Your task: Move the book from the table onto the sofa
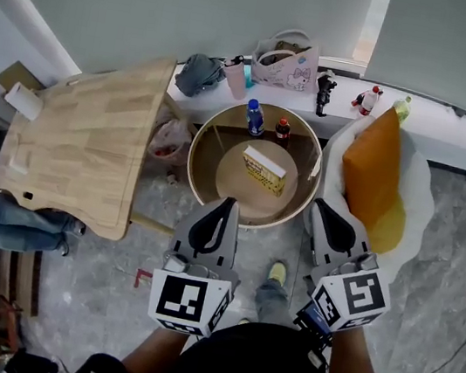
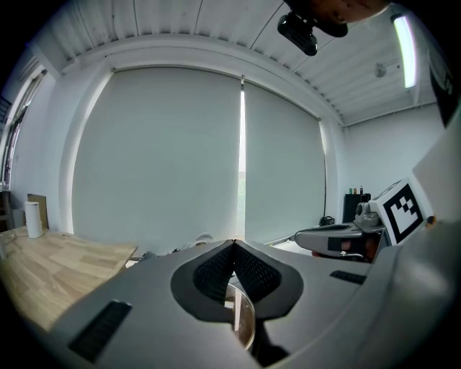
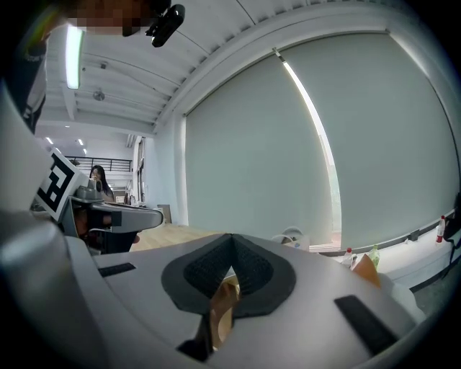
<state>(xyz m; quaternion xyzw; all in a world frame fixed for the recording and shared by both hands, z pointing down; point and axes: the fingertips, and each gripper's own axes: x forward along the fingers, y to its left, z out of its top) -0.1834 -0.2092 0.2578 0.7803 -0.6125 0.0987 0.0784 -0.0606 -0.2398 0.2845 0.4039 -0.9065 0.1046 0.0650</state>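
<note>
Well, book (image 1: 264, 170): middle of round bench (image 1: 211, 182), untouched.
Left tongs (image 1: 230, 201): closed, holding nothing, by near edge.
Right tongs (image 1: 317, 204): closed, holding nothing.
Tip: spread both wide, then pinch book's ends.

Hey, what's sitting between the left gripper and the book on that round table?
Nothing. In the head view, only bare tabletop separates the left gripper from the book.

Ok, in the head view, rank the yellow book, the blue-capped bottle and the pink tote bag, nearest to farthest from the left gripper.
From the left gripper:
1. yellow rectangular book, lying on the round wooden table, just ahead.
2. blue-capped plastic bottle, standing at the table's far edge.
3. pink tote bag, on the white sill beyond.
</note>
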